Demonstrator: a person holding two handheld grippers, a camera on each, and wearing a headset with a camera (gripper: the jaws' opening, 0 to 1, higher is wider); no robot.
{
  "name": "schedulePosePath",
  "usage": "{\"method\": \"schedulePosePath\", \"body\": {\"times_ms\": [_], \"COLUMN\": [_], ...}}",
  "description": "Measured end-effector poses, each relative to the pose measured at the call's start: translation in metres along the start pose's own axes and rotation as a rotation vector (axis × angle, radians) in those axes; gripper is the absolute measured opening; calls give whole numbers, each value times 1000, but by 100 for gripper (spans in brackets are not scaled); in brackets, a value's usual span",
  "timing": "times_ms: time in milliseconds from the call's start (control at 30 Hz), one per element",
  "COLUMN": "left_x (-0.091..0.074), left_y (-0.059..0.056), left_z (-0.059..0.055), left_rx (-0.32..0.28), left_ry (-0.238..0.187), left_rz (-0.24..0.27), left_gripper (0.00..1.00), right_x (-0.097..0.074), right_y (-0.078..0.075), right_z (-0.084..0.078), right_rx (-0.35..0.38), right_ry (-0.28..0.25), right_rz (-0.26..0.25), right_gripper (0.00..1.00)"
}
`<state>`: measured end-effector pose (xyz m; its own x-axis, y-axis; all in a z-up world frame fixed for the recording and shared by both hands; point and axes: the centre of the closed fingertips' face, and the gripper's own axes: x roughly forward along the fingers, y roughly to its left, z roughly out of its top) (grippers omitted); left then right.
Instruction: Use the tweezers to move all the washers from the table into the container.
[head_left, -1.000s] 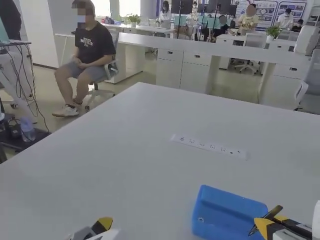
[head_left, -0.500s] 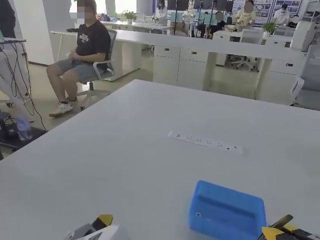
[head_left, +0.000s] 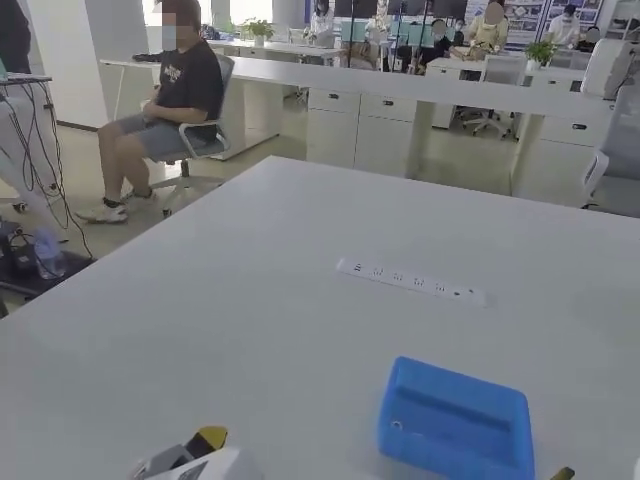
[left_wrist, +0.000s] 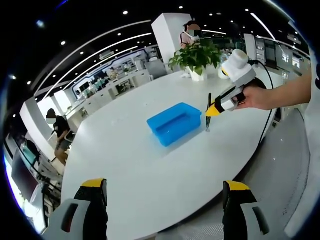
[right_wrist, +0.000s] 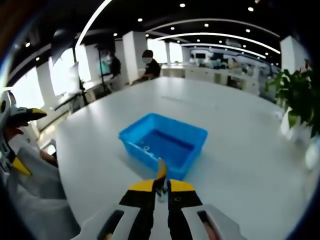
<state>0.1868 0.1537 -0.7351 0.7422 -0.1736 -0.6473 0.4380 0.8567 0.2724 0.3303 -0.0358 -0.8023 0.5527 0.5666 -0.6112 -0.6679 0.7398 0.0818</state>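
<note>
A blue container (head_left: 455, 420) sits on the white table (head_left: 250, 320) near the front right. In the right gripper view the container (right_wrist: 162, 142) lies just ahead, with two small washers (right_wrist: 146, 148) on its floor. My right gripper (right_wrist: 161, 186) is shut on the tweezers (right_wrist: 161, 171), whose tips point toward the container's near wall. From the left gripper view, the right gripper (left_wrist: 216, 109) holds the tweezers (left_wrist: 208, 114) tip-down on the table beside the container (left_wrist: 174, 122). My left gripper (left_wrist: 165, 187) is open with nothing between its jaws, and its yellow tip (head_left: 210, 440) shows at the bottom left.
A white power strip (head_left: 415, 283) lies on the table beyond the container. A potted plant (left_wrist: 197, 57) stands at the table's far end. A person sits on a chair (head_left: 165, 100) past the table's left edge. Desks and other people fill the background.
The right gripper with the tweezers has dropped toward the bottom right edge of the head view. The head camera has tilted slightly. The container has not moved.
</note>
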Motion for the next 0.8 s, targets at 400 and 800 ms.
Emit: {"method": "schedulePosePath", "body": {"times_ms": [400,800], "left_x": [1,1], "left_y": [-1,-4], "left_z": [1,3], "left_rx": [-2,8], "left_ry": [-3,-7], "left_rz": [-2,-10], "left_gripper": [99,98], "right_x": [6,5], "right_y": [-2,-2], "right_z": [-7,-8], "right_rx": [-6,0], "right_ry": [-7,-19], "right_rz": [-29,-54], "right_gripper": [5,4]}}
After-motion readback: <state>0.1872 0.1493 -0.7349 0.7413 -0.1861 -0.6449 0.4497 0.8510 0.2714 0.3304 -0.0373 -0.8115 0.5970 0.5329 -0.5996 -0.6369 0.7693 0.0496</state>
